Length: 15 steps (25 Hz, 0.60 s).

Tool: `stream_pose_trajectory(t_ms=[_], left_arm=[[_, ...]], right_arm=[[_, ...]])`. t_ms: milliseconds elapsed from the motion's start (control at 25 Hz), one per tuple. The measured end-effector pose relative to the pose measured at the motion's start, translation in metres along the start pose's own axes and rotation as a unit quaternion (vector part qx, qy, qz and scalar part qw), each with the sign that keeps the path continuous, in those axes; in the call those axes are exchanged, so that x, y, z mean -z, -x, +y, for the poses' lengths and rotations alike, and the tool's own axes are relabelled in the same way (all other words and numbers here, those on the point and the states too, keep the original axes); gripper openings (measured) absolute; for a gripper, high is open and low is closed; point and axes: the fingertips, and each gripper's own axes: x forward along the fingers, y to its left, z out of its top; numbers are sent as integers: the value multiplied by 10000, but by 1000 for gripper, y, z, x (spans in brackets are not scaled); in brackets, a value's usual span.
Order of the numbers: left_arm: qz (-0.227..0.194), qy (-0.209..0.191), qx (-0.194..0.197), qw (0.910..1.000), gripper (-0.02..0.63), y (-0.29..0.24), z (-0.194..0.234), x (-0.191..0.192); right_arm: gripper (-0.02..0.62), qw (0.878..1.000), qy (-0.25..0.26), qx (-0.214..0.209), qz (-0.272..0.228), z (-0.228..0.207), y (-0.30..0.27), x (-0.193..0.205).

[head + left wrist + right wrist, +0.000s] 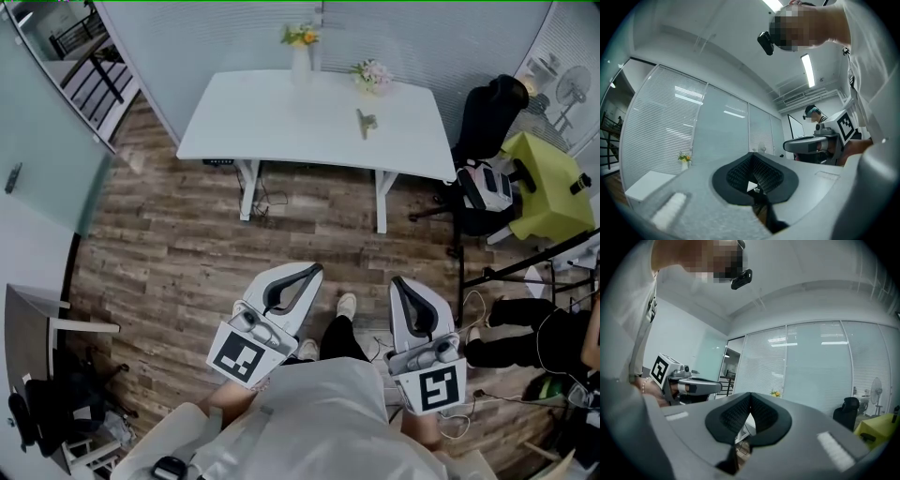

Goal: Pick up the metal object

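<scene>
First, left gripper [315, 272]: well short of the white table [281, 127], on its near side, pointing toward it; jaws closed tip to tip, ribbed black pads together, nothing between them.

Next, right gripper [399, 283]: same near side of the table, beside the left gripper and apart from it; jaws likewise closed on nothing.

Light shoe [346, 305]: between the two grippers, on the wooden floor [178, 244], well apart from the table.

Table itself: white top, white legs, standing on the wooden floor with its far edge against the glass partition with blinds [225, 37].

Metal object [366, 121]: small, grey, lying on the tabletop, right of the table's centre, near its back half; clear of both grippers, touched by neither.

Vase of pale pink flowers [372, 76]: on the table's far edge, just behind the metal object.

Vase of yellow flowers [301, 49]: on the table's far edge, near its middle, left of the pink flowers.

Black office chair [489, 117]: off the table's right end, close beside it.

Yellow-green cover [548, 183]: beyond the chair, farther right of the table.
</scene>
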Motion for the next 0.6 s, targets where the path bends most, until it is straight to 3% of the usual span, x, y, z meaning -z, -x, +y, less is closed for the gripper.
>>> stream_pose_trajectory(t_ms=[600], left_arm=[[118,-52,-26,9999,5,-133,51,13]], right_arm=[[3,9997,-152,-198,44,-116,-79,22]])
